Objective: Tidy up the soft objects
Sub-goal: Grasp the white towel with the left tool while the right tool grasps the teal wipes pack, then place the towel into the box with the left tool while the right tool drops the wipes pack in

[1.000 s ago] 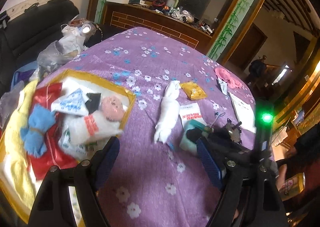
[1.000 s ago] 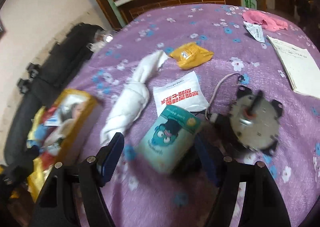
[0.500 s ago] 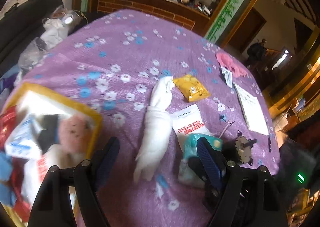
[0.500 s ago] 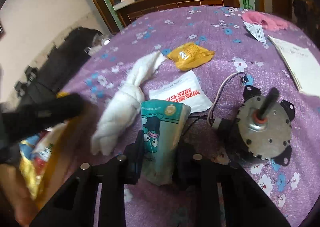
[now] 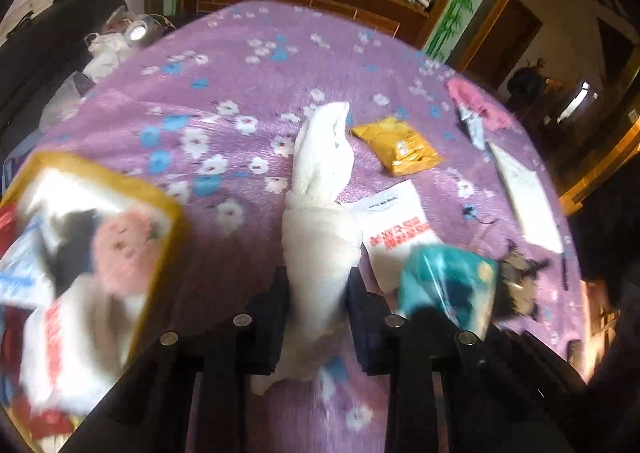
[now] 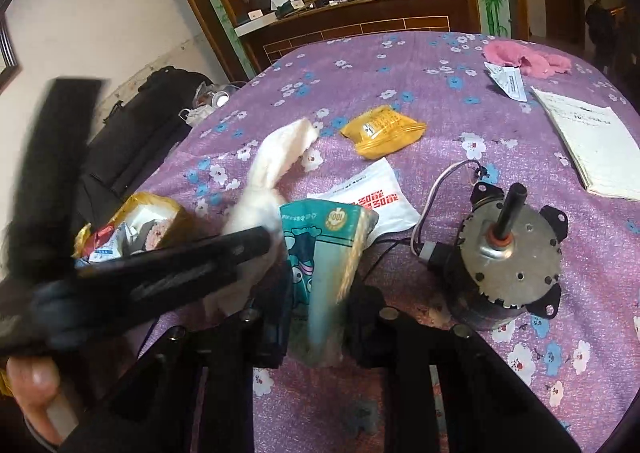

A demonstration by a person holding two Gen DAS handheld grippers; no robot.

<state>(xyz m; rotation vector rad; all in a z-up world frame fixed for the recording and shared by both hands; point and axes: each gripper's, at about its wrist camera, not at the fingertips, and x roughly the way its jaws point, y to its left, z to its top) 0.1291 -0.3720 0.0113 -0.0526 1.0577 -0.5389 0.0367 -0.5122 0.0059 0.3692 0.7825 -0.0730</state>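
Note:
My left gripper (image 5: pixel 318 317) is shut on the near end of a twisted white towel (image 5: pixel 320 189) that lies on the purple flowered cloth (image 5: pixel 240 65). My right gripper (image 6: pixel 320 317) is shut on a teal tissue pack (image 6: pixel 324 253) and holds it upright; the pack also shows blurred in the left wrist view (image 5: pixel 444 285). The yellow-rimmed box (image 5: pixel 100 237) with soft things in it stands at the left, and shows small in the right wrist view (image 6: pixel 140 221). The left gripper's body (image 6: pixel 120 277) crosses the right wrist view.
A white pouch with red print (image 6: pixel 368 197), a yellow snack bag (image 6: pixel 380 129), an electric motor (image 6: pixel 516 257), a paper booklet (image 6: pixel 596 145) and a pink cloth (image 6: pixel 524 57) lie on the table. A black sofa (image 6: pixel 132 141) is at the left, a wooden cabinet (image 6: pixel 360 21) behind.
My left gripper moved to the white towel and closed on it. My right gripper closed on the teal tissue pack and tipped it upright.

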